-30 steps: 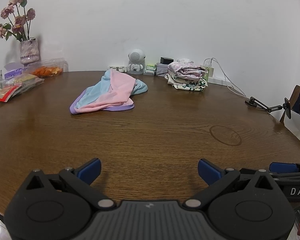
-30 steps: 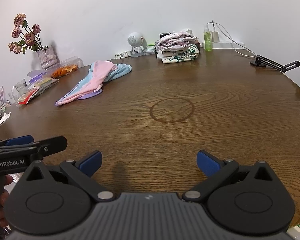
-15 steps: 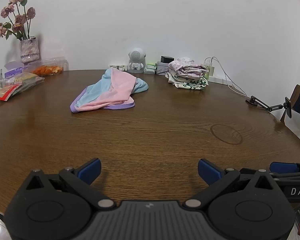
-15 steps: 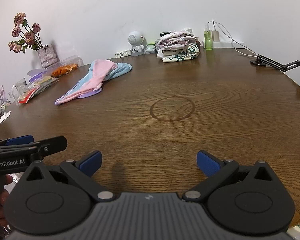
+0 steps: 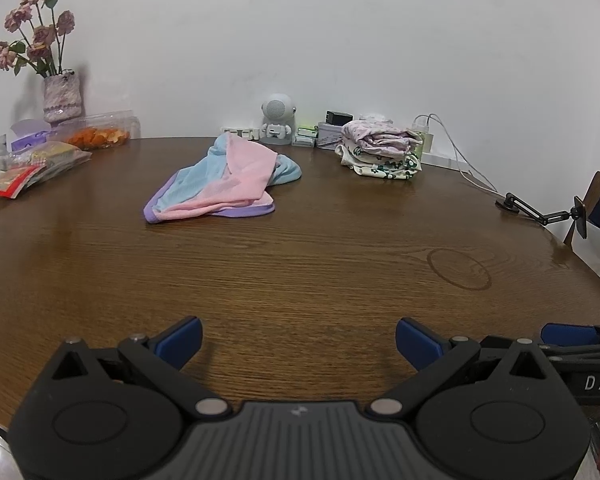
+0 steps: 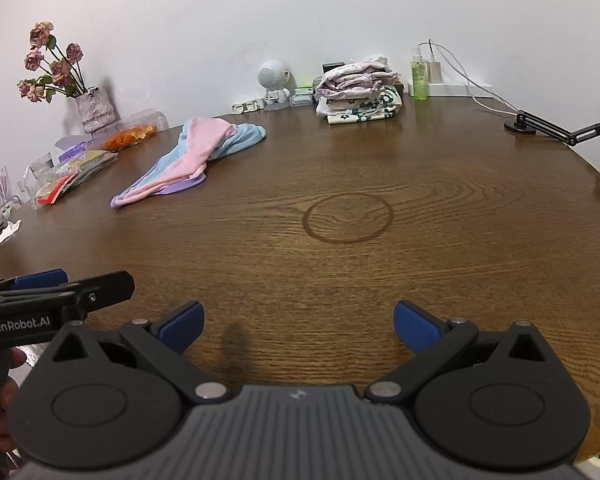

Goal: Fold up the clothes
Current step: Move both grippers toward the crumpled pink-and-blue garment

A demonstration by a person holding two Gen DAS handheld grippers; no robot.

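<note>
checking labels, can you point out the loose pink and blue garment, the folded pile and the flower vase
pink and blue garment (image 5: 236, 172), left wrist view, on the pink panel
folded pile (image 6: 358, 94), right wrist view, middle of the stack
flower vase (image 5: 62, 96), left wrist view, on its body

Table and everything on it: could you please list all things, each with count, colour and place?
table: 1, brown wood, below everything
loose garment: 1, pink, blue, purple, far left of centre
folded clothes: 1 stack, pale prints, far right by wall
vase of flowers: 1, pink, far left
snack bags: several, mixed, left edge
toy robot: 1, white, by wall
bottle: 1, green, by wall
left gripper: black, blue jaws open, near edge
right gripper: same, open
</note>
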